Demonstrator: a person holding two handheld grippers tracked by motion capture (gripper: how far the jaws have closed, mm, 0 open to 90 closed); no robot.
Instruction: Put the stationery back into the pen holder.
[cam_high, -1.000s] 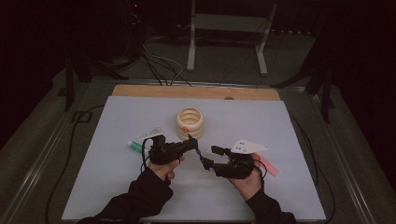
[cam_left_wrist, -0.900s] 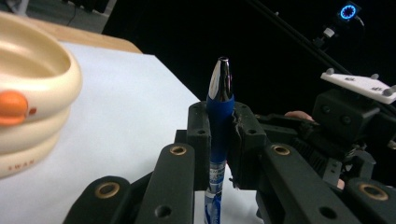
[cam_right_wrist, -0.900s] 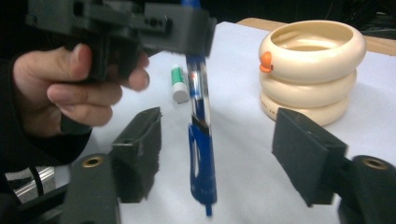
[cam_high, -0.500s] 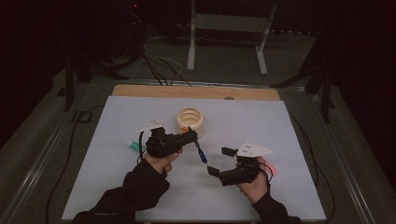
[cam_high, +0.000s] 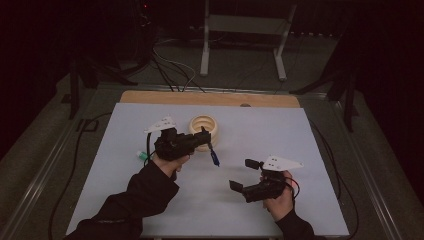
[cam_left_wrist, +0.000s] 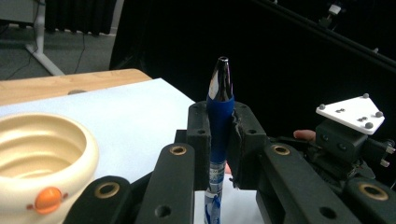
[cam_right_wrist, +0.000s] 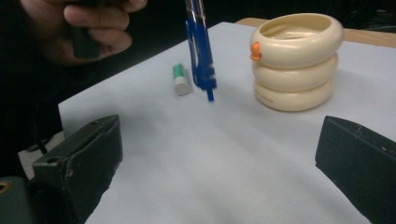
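Pen (cam_left_wrist: 219, 116) clamped betw. left gripper (cam_left_wrist: 219, 140) jaws

High view: above the near edge, looking forward and down | left gripper view: close along its jaws, facing right | right gripper view: low, close | shared: cream holder (cam_high: 204, 131), blue pen (cam_right_wrist: 200, 51)
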